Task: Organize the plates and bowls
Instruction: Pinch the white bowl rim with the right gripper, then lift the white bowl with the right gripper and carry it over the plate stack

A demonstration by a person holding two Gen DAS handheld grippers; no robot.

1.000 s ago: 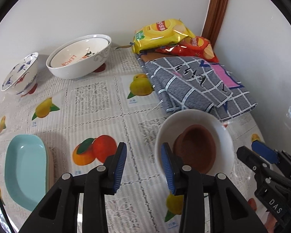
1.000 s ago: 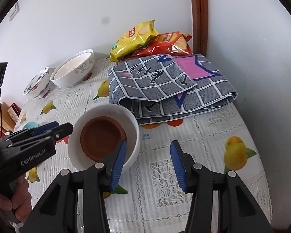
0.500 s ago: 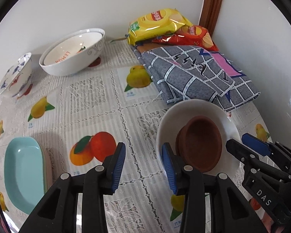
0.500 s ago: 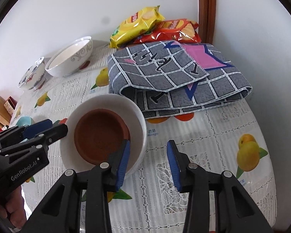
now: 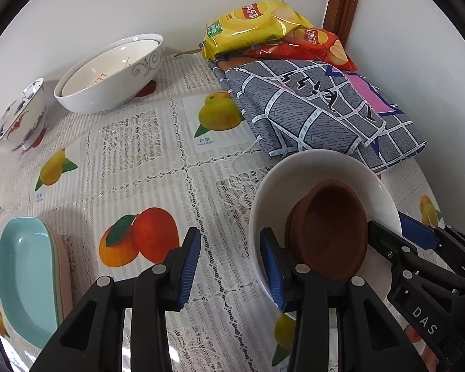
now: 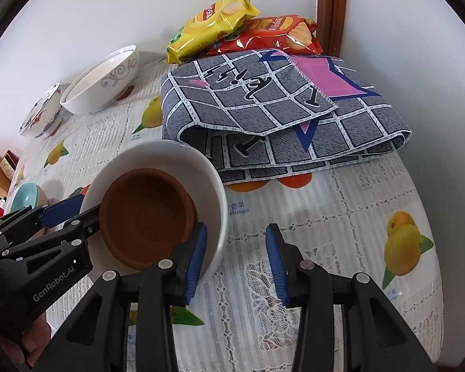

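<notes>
1. White bowl (image 6: 158, 161), brown dish (image 6: 145, 217) inside, just before the folded cloth (image 6: 279, 114).
2. Left gripper (image 5: 229, 266) and right gripper (image 6: 235, 260): jaws apart, straddling opposite rims, unclamped; the right's have just been closing.
3. Risk: uneven clamping could tip the bowl, sliding the dish out.

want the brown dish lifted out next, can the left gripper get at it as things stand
Probably yes. The left gripper is open, one finger already inside the white bowl beside the brown dish. The right gripper straddles the opposite rim, not blocking.
</notes>
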